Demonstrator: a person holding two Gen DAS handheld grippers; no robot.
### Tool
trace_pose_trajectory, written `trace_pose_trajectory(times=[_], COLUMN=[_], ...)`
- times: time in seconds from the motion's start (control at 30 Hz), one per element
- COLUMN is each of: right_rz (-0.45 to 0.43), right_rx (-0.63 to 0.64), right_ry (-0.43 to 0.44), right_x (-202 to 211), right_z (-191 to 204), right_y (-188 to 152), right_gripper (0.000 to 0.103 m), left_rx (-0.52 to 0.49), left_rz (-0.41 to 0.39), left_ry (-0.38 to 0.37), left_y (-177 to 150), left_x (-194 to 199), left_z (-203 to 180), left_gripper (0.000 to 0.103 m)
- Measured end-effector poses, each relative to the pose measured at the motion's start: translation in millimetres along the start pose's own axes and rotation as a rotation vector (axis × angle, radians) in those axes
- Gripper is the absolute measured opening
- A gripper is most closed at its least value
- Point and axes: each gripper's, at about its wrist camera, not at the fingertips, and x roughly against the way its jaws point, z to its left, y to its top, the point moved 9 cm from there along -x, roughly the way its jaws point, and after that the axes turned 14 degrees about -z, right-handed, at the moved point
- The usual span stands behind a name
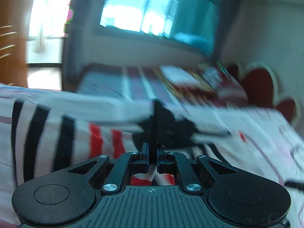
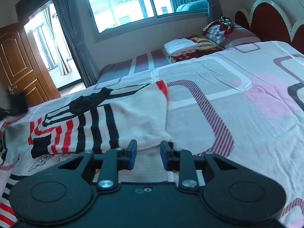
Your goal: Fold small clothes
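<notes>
A small white garment (image 2: 106, 121) with black and red stripes lies on the bedsheet (image 2: 237, 98), partly folded, a black collar part at its far end. My right gripper (image 2: 147, 154) is open, its blue pads just in front of the garment's near edge, holding nothing. In the blurred left wrist view, my left gripper (image 1: 152, 152) is shut on the garment's (image 1: 47, 133) fabric, black cloth bunched just beyond the fingertips. The left gripper shows as a dark blur at the right wrist view's left edge (image 2: 17, 102).
Folded blankets (image 2: 190, 47) and a pillow (image 2: 228, 32) lie at the bed's far side near a red headboard (image 2: 266, 19). A window (image 2: 133, 1) with grey curtains and an open wooden door (image 2: 20, 66) stand beyond the bed.
</notes>
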Motion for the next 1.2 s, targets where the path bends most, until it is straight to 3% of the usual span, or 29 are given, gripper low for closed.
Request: trace_pose_trajectory(times=[0.07, 0.1, 0.23, 0.27, 0.3, 0.37, 0.43, 0.5, 0.6, 0.67, 0.8, 0.9, 0.97, 1.03, 1.1, 1.2], right_rz=[-0.008, -0.008, -0.005, -0.001, 0.004, 0.004, -0.004, 0.017, 0.058, 0.096, 0.154, 0.194, 0.23, 0.244, 0.221, 0.075], right_rx=[-0.015, -0.021, -0.06, -0.074, -0.092, -0.128, -0.172, -0.239, -0.332, -0.383, -0.446, -0.417, -0.364, -0.279, -0.23, -0.154], right_ry=[-0.011, -0.015, -0.028, -0.023, -0.015, 0.012, 0.06, 0.125, 0.217, 0.257, 0.284, 0.269, 0.258, 0.209, 0.201, 0.205], right_x=[5, 7, 11, 11, 10, 8, 4, -8, -32, -51, -89, -113, -124, -133, -132, -108], right_z=[-7, -9, -19, -19, -18, -12, 1, 19, 50, 70, 98, 116, 125, 130, 132, 131], right_y=[3, 3, 6, 6, 6, 9, 13, 16, 17, 13, 5, -5, -12, -17, -13, 17], right_gripper=[0.028, 0.028, 0.03, 0.032, 0.039, 0.048, 0.05, 0.05, 0.05, 0.049, 0.049, 0.046, 0.034, 0.006, 0.005, 0.005], left_rx=[-0.04, -0.054, -0.117, -0.149, -0.169, -0.216, -0.25, -0.202, -0.2, -0.149, -0.111, -0.116, -0.13, -0.104, -0.127, -0.173], left_rz=[0.059, 0.081, 0.146, 0.139, 0.129, 0.049, 0.002, -0.038, -0.06, -0.027, 0.034, 0.04, 0.056, 0.053, 0.059, 0.086], left_ry=[-0.038, -0.05, -0.038, -0.033, -0.051, -0.051, -0.029, 0.011, 0.168, 0.252, 0.33, 0.317, 0.327, 0.323, 0.317, 0.314], left_y=[-23, -36, -69, -68, -66, -52, -37, -28, -39, -51, -67, -66, -66, -62, -58, -64], left_x=[-16, -7, -13, -10, 1, 35, 82, 120, 161, 177, 173, 160, 148, 139, 133, 113], left_z=[-34, -53, -88, -94, -99, -96, -72, -38, 20, 60, 104, 110, 116, 123, 124, 121], left_gripper=[0.007, 0.007, 0.008, 0.019, 0.052, 0.08, 0.08, 0.08, 0.08, 0.079, 0.077, 0.077, 0.077, 0.076, 0.071, 0.071])
